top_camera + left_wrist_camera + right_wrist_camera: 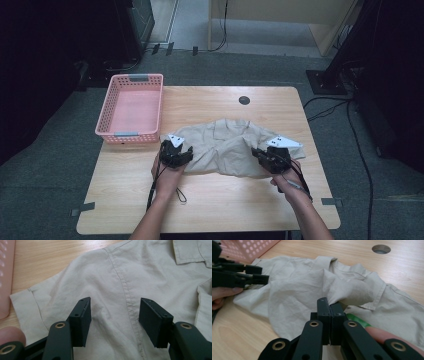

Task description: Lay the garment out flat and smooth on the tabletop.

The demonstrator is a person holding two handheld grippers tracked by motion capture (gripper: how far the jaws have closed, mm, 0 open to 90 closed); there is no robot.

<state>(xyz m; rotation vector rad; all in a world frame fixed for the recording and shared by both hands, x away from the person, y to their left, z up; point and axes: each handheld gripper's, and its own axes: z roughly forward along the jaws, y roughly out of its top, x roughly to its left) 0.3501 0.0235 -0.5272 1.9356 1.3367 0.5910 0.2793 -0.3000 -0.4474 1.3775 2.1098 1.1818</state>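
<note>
Grey carpet is seen around a light wooden table point(210, 210), and a beige shirt point(225, 145) is spread on the table.

From the jaws outward: the jaws of the right gripper point(329, 305) are pressed together, and a fold of the shirt point(312, 290) is pinched between them and lifted a little off the wood. No earlier picture is given, so only the closed pinch is told. A bit of green is seen just beside these jaws, under the cloth. The right hand point(286, 182) is held at the shirt's right edge.

The jaws of the left gripper point(113, 320) are held apart. The shirt point(120, 285) lies between and under them, with a sewn seam running past, but the cloth is not squeezed by the pads. The left hand point(167, 175) is placed at the shirt's left edge, by the short sleeve.

A pink basket point(131, 132) with small holes is stood just to the left of the shirt, at the table's far left corner. A round dark hole point(244, 100) is cut in the table beyond the shirt's collar.

No writing, brand or label can be read on the shirt, the basket or the grippers.
</note>
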